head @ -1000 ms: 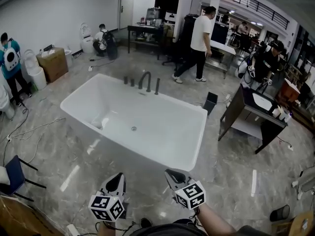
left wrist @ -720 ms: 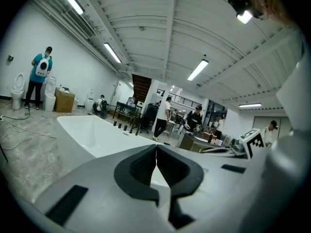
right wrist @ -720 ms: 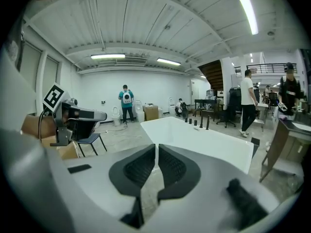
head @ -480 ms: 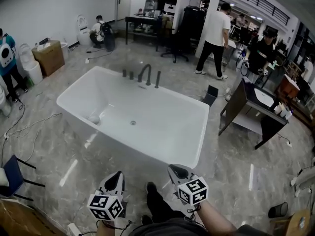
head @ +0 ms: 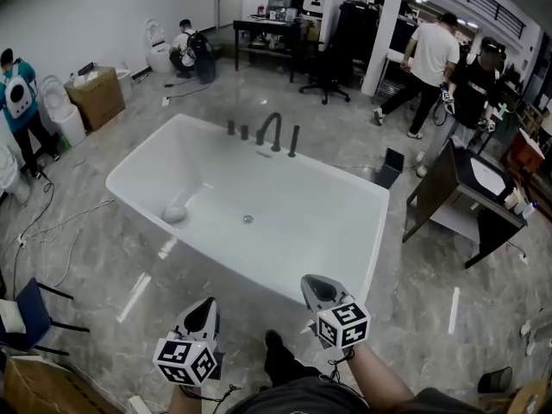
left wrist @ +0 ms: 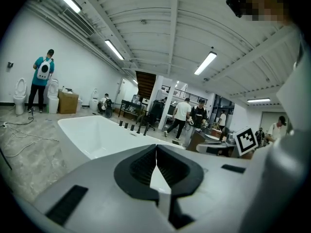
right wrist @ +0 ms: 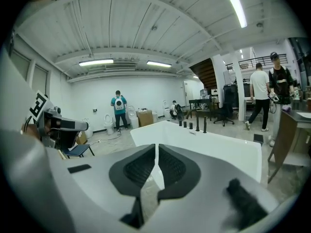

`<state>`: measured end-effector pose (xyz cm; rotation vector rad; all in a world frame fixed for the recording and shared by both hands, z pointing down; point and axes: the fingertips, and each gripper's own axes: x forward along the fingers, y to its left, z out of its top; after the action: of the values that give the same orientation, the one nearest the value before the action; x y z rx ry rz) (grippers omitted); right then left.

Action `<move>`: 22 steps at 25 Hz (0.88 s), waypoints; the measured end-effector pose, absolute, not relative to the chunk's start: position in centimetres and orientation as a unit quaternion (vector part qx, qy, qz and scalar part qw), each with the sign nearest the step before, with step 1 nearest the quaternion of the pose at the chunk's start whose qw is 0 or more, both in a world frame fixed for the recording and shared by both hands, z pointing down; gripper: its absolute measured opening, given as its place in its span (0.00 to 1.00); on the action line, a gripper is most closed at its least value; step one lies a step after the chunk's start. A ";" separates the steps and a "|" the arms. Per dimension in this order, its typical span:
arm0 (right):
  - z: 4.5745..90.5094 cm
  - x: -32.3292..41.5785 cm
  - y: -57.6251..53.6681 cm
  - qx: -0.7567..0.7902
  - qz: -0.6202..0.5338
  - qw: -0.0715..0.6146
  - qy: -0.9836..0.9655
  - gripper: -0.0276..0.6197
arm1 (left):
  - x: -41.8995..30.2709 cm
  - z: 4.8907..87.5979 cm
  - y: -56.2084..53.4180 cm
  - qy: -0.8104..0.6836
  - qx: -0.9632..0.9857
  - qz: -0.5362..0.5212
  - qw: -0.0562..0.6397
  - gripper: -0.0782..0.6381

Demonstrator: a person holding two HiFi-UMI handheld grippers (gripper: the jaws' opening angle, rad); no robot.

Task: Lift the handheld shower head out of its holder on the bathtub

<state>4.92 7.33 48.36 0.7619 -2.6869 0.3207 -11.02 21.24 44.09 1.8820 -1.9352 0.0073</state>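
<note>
The white bathtub (head: 378, 222) stands on the marble floor ahead of me. On its far rim is a dark faucet set: two knobs, a curved spout (head: 271, 129) and, rightmost, the upright stick-shaped handheld shower head (head: 294, 141) in its holder. It also shows small in the left gripper view (left wrist: 145, 130) and the right gripper view (right wrist: 204, 125). My left gripper (head: 205, 309) (left wrist: 156, 149) and right gripper (head: 313, 284) (right wrist: 156, 147) hang short of the tub's near rim, far from the shower head. Both are shut with nothing between the jaws.
A pale rounded object (head: 175, 214) lies inside the tub near its left end. A dark desk (head: 461, 192) stands at the right, a small black bin (head: 391, 166) behind the tub. A cardboard box (head: 97, 98), toilets, floor cables and a blue chair (head: 24, 310) are left. Several people stand around.
Both grippers have come forward toward the tub's near rim, the right one more. The tub looks closer. The person in the white shirt has walked off to the right.
</note>
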 end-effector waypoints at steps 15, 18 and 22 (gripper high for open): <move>50.0 2.9 -10.1 0.285 0.130 0.162 -0.936 0.09 | -13.3 43.1 4.3 -0.696 0.685 0.033 0.211 0.13; 50.3 3.0 -12.1 0.285 0.139 0.160 -0.935 0.09 | -13.4 42.7 2.4 -0.700 0.681 0.037 0.211 0.13; 50.2 3.0 -13.6 0.285 0.148 0.154 -0.935 0.09 | -13.7 42.6 0.7 -0.699 0.682 0.044 0.212 0.13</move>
<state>2.95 -13.58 50.24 0.8162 -2.6797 0.4235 -13.71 0.67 42.62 1.8930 -1.9402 0.1219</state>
